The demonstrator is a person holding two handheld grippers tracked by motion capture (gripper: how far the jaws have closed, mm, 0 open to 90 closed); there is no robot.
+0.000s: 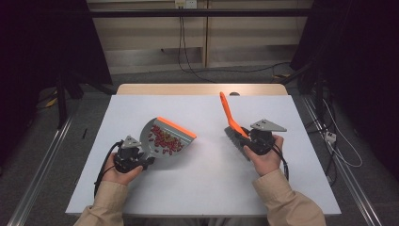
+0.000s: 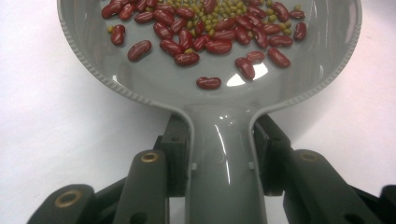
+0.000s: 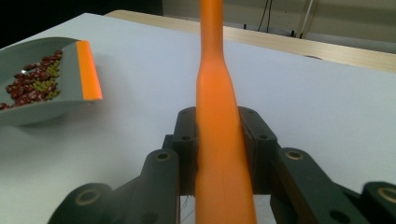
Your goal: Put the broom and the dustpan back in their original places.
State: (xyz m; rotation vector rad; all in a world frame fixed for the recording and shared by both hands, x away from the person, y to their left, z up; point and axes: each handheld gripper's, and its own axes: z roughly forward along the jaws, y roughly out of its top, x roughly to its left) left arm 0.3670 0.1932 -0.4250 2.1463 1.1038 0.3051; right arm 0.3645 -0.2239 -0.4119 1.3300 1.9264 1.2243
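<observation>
- The grey dustpan (image 1: 164,139) with an orange lip sits at the left-centre of the white table (image 1: 207,188), holding a heap of red beans (image 2: 205,32) mixed with small green beans (image 2: 229,10).
- The left claw (image 2: 223,154) is clamped on both sides of the dustpan's handle, its jaws pressed against it.
- The orange-handled brush (image 1: 233,123) is right of centre, well apart from the dustpan, bristles toward the table and handle tilted up and away.
- The right claw (image 3: 219,140) is closed tight around the brush handle.
</observation>
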